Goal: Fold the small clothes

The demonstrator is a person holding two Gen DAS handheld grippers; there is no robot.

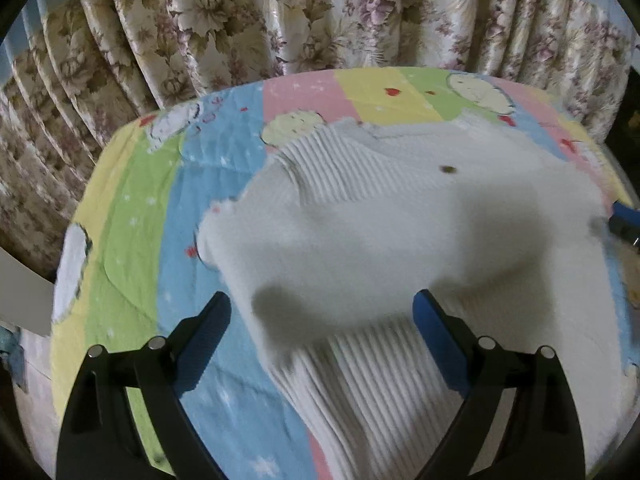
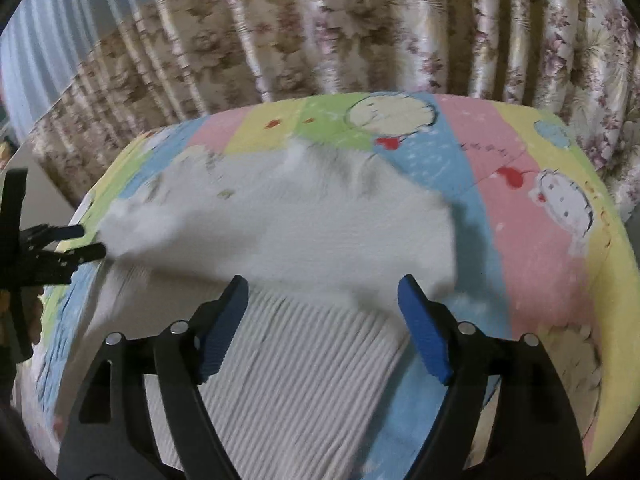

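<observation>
White knit sweater (image 1: 400,232) lay spread on the pastel cartoon bedspread (image 1: 132,216), its long axis running left to right and its ribbed hem (image 2: 296,360) toward the cameras. Left gripper (image 1: 322,312) and right gripper (image 2: 322,296) both gaped wide over that hem, clamped on nothing. No label was readable, and motion blur smeared the far edges.

White sweater (image 1: 360,232) fills space ahead of both grippers; bare quilt (image 2: 520,220) outboard; curtain (image 1: 280,20) blocks beyond far edge.
</observation>
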